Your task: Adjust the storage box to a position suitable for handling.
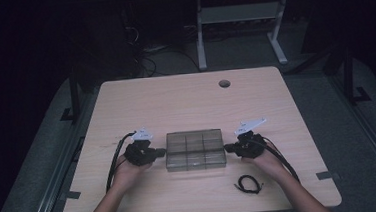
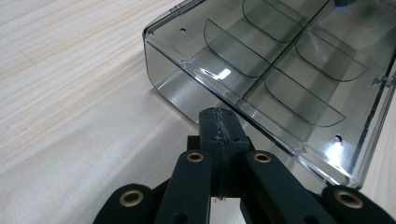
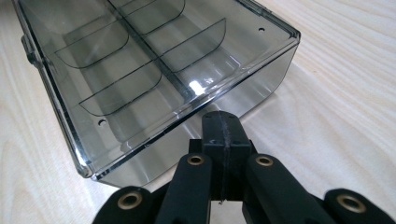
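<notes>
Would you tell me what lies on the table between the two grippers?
The clear compartment box lies between the left gripper and the right gripper, both with jaws shut at its ends, as the high view shows.

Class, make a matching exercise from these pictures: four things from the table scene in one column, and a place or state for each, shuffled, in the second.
Things:
1. compartment box
2. black cord
3. left tongs
4. round hole

Places or states:
A. near the table's far edge
B. coiled by the person's right forearm
C. between both tongs
D. shut, tips at the box's end wall

Pairs: 1-C, 2-B, 3-D, 4-A
</notes>
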`<state>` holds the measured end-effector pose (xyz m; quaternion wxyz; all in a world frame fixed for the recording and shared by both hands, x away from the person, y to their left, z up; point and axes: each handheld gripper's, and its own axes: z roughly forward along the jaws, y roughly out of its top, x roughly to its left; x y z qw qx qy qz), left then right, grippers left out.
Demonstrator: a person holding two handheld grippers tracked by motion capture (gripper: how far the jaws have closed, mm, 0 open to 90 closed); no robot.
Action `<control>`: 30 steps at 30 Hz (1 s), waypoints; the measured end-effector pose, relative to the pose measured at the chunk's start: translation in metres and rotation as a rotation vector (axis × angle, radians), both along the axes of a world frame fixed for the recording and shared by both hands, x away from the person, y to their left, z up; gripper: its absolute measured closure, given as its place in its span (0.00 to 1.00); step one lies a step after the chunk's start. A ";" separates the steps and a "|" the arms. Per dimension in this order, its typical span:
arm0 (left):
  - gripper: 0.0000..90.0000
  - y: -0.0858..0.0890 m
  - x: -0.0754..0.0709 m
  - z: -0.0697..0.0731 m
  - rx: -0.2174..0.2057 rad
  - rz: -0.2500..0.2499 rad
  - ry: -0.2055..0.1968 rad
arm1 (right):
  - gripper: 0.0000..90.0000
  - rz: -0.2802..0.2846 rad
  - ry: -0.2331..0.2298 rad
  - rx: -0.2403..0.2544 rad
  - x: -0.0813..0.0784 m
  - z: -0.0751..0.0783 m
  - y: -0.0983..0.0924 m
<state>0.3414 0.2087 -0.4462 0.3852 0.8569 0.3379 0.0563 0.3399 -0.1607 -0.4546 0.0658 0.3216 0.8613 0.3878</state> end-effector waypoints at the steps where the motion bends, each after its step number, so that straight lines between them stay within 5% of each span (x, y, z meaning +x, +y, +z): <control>1: 1.00 0.000 0.000 0.000 0.000 0.000 0.000 | 1.00 0.000 0.000 0.000 0.000 0.000 0.000; 30: 1.00 0.004 -0.045 0.000 -0.023 -0.033 0.024 | 1.00 0.087 0.031 0.009 -0.045 0.001 -0.004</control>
